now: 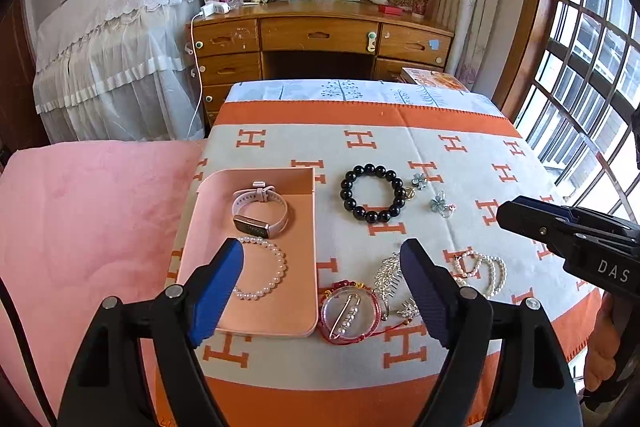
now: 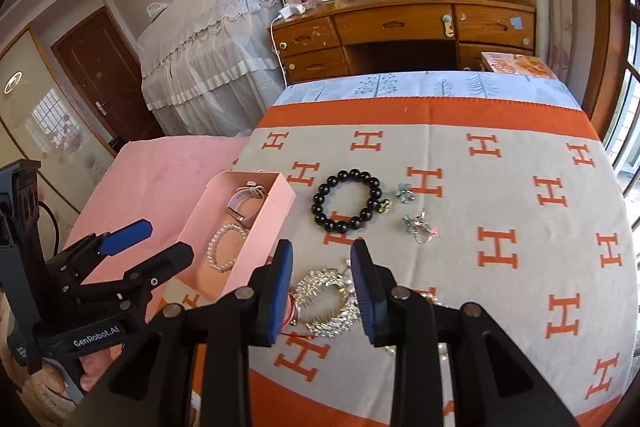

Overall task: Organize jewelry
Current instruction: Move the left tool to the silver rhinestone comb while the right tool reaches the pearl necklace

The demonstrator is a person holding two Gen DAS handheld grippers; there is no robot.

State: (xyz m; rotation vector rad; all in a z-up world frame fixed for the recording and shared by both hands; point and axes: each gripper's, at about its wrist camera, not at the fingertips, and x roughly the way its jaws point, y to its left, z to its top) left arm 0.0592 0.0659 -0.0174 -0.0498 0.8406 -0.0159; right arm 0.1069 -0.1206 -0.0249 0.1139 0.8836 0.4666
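Observation:
A pink box (image 1: pixel 304 227) (image 2: pixel 276 223) lies on the cloth and holds a pink watch (image 1: pixel 260 213) (image 2: pixel 244 205) and a white pearl bracelet (image 1: pixel 266 273) (image 2: pixel 224 249). Loose on the cloth are a black bead bracelet (image 1: pixel 372 193) (image 2: pixel 348 201), two blue flower earrings (image 1: pixel 438 203) (image 2: pixel 416 225), a silver hair comb (image 1: pixel 390 275) (image 2: pixel 328 301), a red bangle with a pin (image 1: pixel 348 315) and a pearl strand (image 1: pixel 480 269). My left gripper (image 1: pixel 322 267) is open, above the box's near right edge. My right gripper (image 2: pixel 322 259) is open above the silver comb.
The orange and grey H-patterned cloth (image 1: pixel 460 155) (image 2: pixel 520 187) covers the table. A pink cushion (image 1: pixel 88 227) lies to the left. A wooden desk (image 1: pixel 320 35) stands behind, a lace-covered piece (image 1: pixel 112 43) at left, and windows (image 1: pixel 592 67) at right.

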